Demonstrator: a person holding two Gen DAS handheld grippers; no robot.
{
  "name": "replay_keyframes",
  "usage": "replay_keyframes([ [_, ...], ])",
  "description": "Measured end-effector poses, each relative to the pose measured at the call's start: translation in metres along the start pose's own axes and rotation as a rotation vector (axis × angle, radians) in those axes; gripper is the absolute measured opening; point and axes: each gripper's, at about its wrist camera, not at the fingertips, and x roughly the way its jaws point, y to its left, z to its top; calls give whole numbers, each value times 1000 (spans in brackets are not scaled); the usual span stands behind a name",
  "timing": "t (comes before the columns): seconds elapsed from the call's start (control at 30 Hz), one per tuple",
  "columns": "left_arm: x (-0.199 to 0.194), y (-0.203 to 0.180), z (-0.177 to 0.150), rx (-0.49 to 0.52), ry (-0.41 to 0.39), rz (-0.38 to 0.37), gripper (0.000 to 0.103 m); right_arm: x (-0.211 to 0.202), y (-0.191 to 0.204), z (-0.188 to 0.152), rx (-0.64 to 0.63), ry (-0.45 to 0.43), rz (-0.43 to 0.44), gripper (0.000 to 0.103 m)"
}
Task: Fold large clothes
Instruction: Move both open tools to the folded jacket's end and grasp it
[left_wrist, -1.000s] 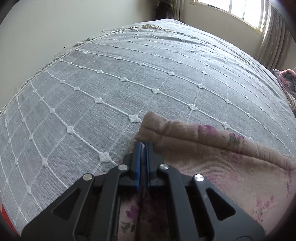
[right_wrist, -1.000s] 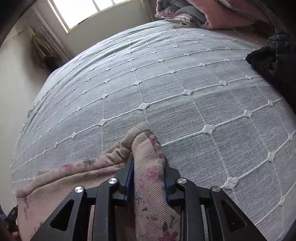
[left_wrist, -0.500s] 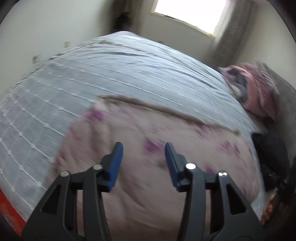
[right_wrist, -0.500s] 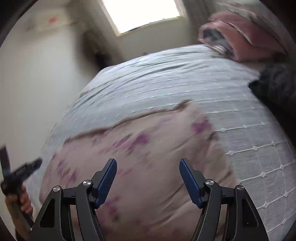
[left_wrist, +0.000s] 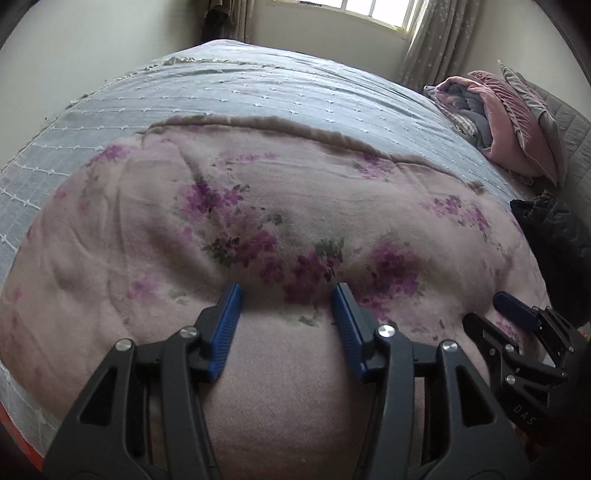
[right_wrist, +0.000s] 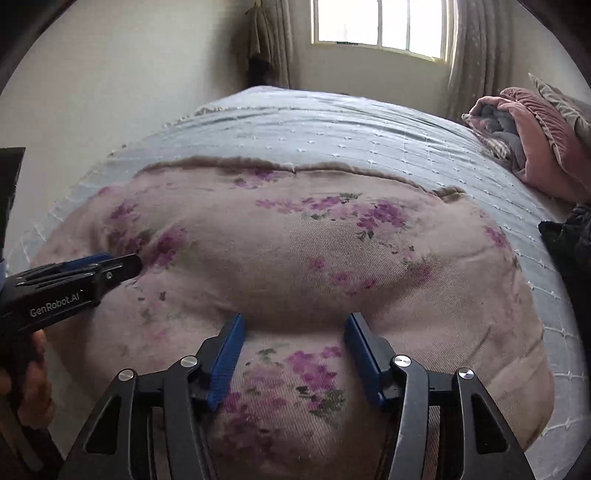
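A large pink garment with purple flowers (left_wrist: 266, 206) lies folded flat on the grey quilted bed; it also fills the right wrist view (right_wrist: 295, 251). Its brown hem (left_wrist: 280, 127) runs along the far edge. My left gripper (left_wrist: 286, 295) is open and empty, above the garment's near part. My right gripper (right_wrist: 293, 325) is open and empty, above the near fold. The right gripper shows at the lower right of the left wrist view (left_wrist: 517, 317). The left gripper shows at the left of the right wrist view (right_wrist: 110, 266).
The grey bedspread (left_wrist: 280, 88) stretches to the far wall under a window (right_wrist: 376, 26). Pink pillows and folded bedding (left_wrist: 506, 122) are piled at the right. A black garment (left_wrist: 554, 229) lies at the right edge. Walls stand at the left and back.
Both grippers let go of the garment's far edge, opened wide and pulled back toward the near side. The garment now lies spread on the bed.
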Motion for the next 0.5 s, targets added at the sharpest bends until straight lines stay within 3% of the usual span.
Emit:
replay_keyframes([
  [0.27, 8, -13, -9, 19, -33, 92, 54, 33, -1, -7, -7, 34, -4, 57],
  [0.5, 2, -7, -9, 18, -49, 57, 54, 17, -10, -1, 32, -2, 20, 57],
])
